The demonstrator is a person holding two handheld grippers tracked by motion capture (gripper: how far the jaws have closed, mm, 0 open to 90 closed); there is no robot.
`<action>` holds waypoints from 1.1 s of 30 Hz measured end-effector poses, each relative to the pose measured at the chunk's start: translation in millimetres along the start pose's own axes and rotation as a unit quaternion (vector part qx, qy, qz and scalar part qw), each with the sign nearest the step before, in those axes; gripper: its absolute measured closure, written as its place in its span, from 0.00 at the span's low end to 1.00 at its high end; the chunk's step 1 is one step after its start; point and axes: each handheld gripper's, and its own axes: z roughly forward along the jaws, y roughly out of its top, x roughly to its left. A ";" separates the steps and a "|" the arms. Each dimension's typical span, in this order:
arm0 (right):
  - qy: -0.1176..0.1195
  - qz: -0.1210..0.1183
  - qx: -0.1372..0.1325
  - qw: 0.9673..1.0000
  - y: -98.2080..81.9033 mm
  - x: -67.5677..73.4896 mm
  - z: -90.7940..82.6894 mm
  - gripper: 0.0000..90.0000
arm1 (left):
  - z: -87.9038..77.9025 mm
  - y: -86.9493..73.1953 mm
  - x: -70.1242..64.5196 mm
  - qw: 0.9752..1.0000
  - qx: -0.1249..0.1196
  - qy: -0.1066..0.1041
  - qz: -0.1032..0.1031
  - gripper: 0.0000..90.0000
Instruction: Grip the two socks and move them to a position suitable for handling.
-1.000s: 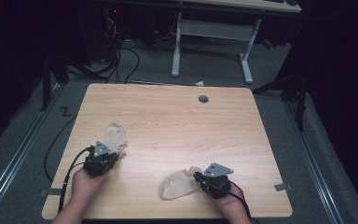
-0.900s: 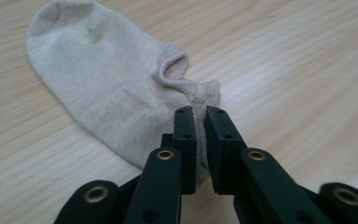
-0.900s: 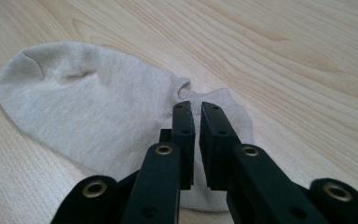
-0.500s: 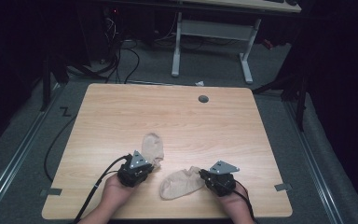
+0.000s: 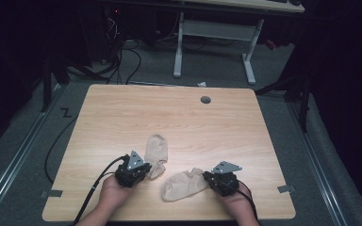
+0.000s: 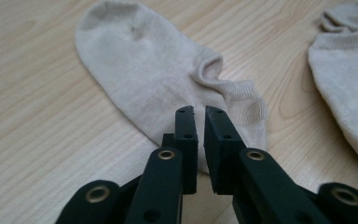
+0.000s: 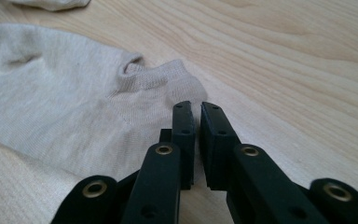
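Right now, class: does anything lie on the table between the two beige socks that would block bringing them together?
Nothing visible does. Only bare wooden table separates the left sock from the right sock.

Left claw (image 6: pixel 199 122) at bottom centre, its two black jaws nearly closed over the cuff edge of a beige sock (image 6: pixel 154 79) lying flat on the wooden surface (image 6: pixel 32 140) (a second sock (image 6: pixel 347 88) lies at right).

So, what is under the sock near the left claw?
Under the left sock only the wooden table shows. It lies flat; anything beneath the cloth is covered. The left claw overlaps its cuff edge.
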 end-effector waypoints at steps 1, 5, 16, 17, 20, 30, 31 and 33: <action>0.003 0.002 0.001 1.000 -0.6 0.5 -0.5 0.94 | 1.6 -0.6 -1.0 1.000 0.005 0.000 0.003 0.93; 0.019 -0.001 0.004 1.000 -4.7 5.4 -4.8 0.94 | 6.0 -0.9 -6.3 1.000 0.010 -0.012 0.007 0.94; 0.060 -0.019 0.014 0.998 -2.1 22.5 -4.6 0.92 | 25.4 16.1 -20.6 0.998 0.003 -0.054 0.027 0.92; 0.062 -0.020 0.015 0.998 -1.7 23.9 -4.2 0.92 | 28.7 18.6 -22.0 0.998 0.001 -0.059 0.029 0.92; 0.071 -0.022 0.014 0.997 -0.9 28.2 -2.7 0.92 | 39.0 27.2 -27.3 0.997 -0.002 -0.075 0.032 0.92; 0.072 -0.024 0.002 0.997 1.3 31.3 -3.9 0.91 | 23.5 31.6 -16.6 0.998 -0.038 -0.057 0.016 0.79; 0.068 -0.023 -0.002 0.997 2.3 31.5 -5.2 0.91 | 16.8 30.6 -12.6 0.998 -0.043 -0.049 0.014 0.77; 0.067 -0.021 -0.015 0.997 4.3 31.8 -6.2 0.91 | 3.0 27.9 -5.3 0.998 -0.052 -0.034 0.005 0.74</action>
